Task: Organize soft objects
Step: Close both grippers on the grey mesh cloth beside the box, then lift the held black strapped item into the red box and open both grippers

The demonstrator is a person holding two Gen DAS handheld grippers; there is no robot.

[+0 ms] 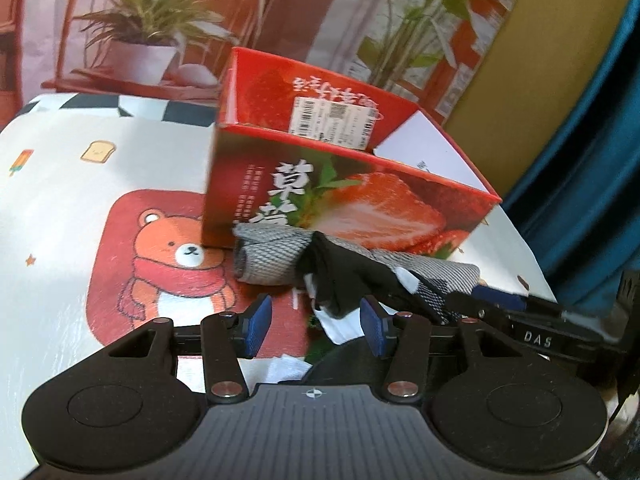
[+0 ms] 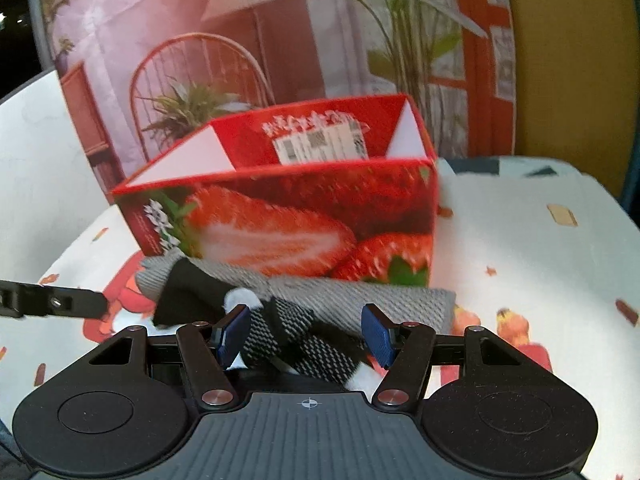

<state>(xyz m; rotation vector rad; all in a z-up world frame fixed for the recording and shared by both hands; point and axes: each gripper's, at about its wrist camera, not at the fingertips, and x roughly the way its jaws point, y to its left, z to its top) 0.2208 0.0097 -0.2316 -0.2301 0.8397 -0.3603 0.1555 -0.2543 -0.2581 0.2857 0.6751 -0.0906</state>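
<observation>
Left wrist view: both tools, left tool (image 1: 316,326) and right tool (image 2: 306,338), gape half-wide over the sock pile (image 2: 304,304) lying against the strawberry box (image 2: 288,216) on the surface (image 2: 540,272), pinching nothing

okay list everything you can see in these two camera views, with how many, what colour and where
strawberry box: one, red, open top, standing at the back of the table.
socks: a heap, count unclear, grey, black and white, lying against the box front.
tablecloth: one, white with bear print, covering the table.
backdrop: one, printed with chair and plants, behind the box.
curtain: one, blue, at the far right.
left gripper: one, black with blue pads, open over the socks.
right gripper: one, same colours, open over the socks.
</observation>
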